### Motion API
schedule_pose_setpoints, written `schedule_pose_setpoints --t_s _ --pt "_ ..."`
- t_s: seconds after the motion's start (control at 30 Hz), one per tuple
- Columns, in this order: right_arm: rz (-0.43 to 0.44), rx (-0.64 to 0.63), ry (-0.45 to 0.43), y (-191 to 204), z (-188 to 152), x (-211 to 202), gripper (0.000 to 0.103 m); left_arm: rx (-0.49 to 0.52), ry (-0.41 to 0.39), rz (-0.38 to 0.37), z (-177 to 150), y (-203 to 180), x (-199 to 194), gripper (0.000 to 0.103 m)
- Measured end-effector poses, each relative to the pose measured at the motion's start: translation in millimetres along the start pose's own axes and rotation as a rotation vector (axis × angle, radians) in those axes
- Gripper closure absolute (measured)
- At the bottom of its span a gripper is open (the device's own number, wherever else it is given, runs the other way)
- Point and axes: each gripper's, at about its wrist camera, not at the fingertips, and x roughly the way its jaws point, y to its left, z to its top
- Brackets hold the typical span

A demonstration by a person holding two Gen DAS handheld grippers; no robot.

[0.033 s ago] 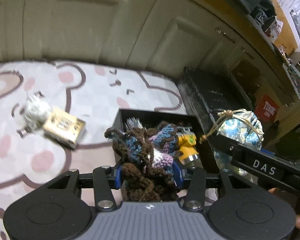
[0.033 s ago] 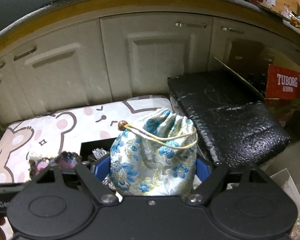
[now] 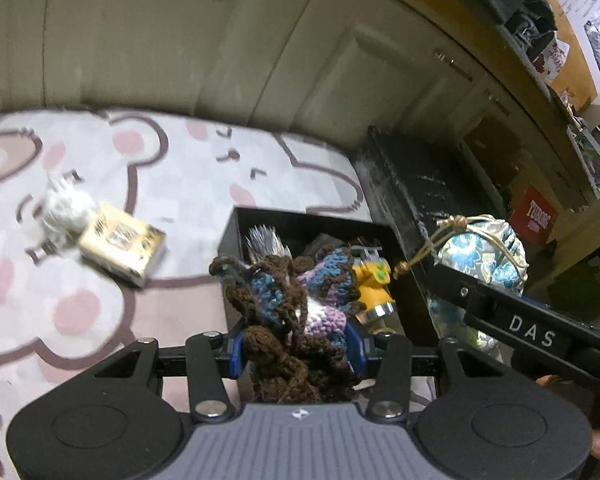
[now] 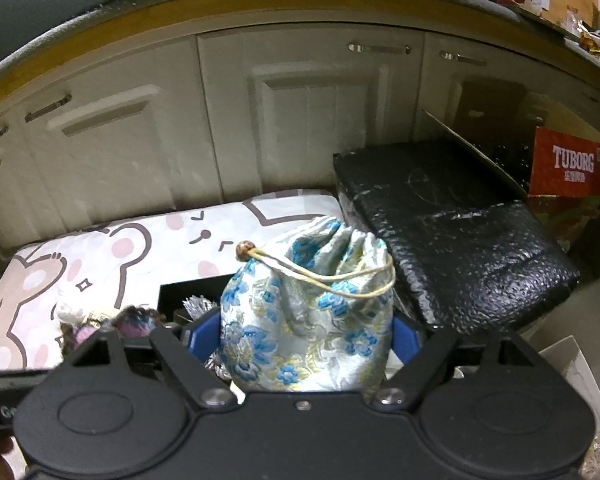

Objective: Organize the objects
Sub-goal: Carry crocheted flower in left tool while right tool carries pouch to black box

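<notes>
My left gripper [image 3: 296, 344] is shut on a crocheted piece of brown, blue and purple yarn [image 3: 288, 312], held just above the near edge of an open black box [image 3: 236, 224]. The box holds a yellow toy [image 3: 374, 280] and a silver tinsel item [image 3: 266, 240]. My right gripper [image 4: 306, 340] is shut on a blue floral drawstring pouch [image 4: 308, 312], held to the right of the box; the pouch also shows in the left wrist view [image 3: 484, 256]. The box [image 4: 188, 292] lies partly hidden behind the pouch.
A small gold box [image 3: 122, 244] and a white fluffy ball [image 3: 64, 210] lie on the bear-print mat [image 3: 100, 168] to the left. A black textured case [image 4: 460, 236] sits right of the mat. White cabinet doors [image 4: 300, 120] stand behind. A red Tuborg carton [image 4: 568, 164] is far right.
</notes>
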Motion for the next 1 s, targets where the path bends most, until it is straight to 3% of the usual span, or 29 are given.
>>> schedule_pose_setpoints --t_s 0.17,0.37,0.5,0.67,1.0 --pt "-0.013 0.006 0.011 -3.0 -0.6 4.6 0.018 -0.057 0.017 -0.038 -1.8 1.5 13.1 0.054" --pt "-0.021 0.023 0.02 -7.2 -1.0 6.9 0.018 -0.072 0.002 -0.013 0.3 3.6 12.5 0.028" --pt "-0.012 0.028 0.033 -6.6 -1.6 9.3 0.018 -0.043 -0.014 0.02 4.0 4.6 8.1 0.028" --pt "-0.023 -0.006 0.063 -0.3 -3.4 14.6 0.018 -0.01 0.026 0.069 3.1 8.4 14.3 0.028" --pt "-0.115 -0.004 0.138 -6.7 -11.0 41.3 0.018 -0.061 0.024 0.112 7.7 26.3 14.9 0.028"
